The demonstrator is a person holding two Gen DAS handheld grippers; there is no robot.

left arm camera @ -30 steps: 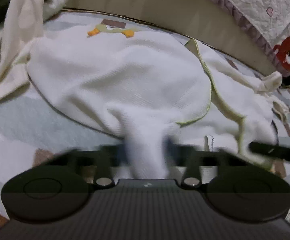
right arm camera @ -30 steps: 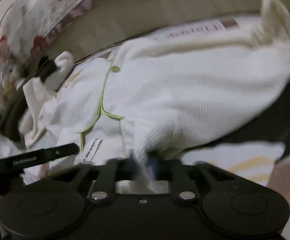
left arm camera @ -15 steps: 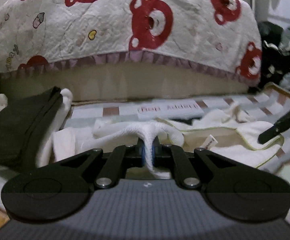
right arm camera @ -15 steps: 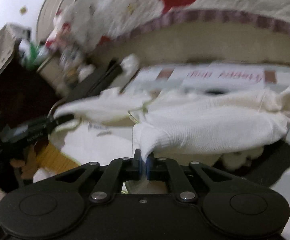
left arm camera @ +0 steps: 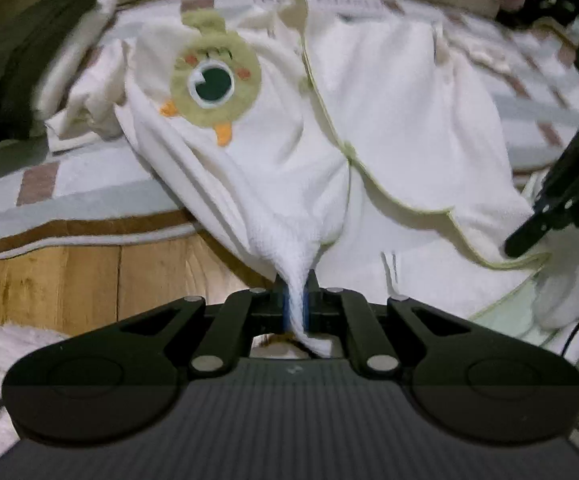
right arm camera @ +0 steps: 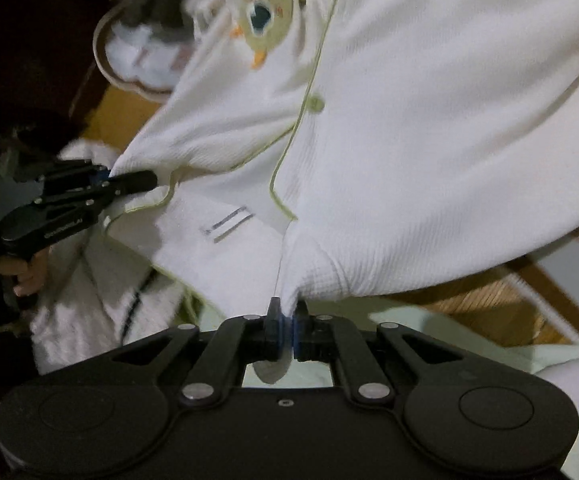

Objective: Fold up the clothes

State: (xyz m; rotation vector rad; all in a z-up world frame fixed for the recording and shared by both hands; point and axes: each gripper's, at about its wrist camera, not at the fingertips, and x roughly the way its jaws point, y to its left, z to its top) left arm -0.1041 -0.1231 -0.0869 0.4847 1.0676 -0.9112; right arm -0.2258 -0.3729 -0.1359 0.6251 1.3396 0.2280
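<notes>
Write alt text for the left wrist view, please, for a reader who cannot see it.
The left gripper is shut on a pinch of a white garment with green piping and a round green cartoon patch. The garment drapes from a patterned mat over its edge. The right gripper enters from the right, at the garment's edge.

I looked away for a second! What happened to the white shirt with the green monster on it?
The white shirt got lifted off the mat and pulled toward the camera, so it hangs spread out and its monster patch faces us. Same as before: the left tongs and right tongs stayed pinched on its edge.
</notes>
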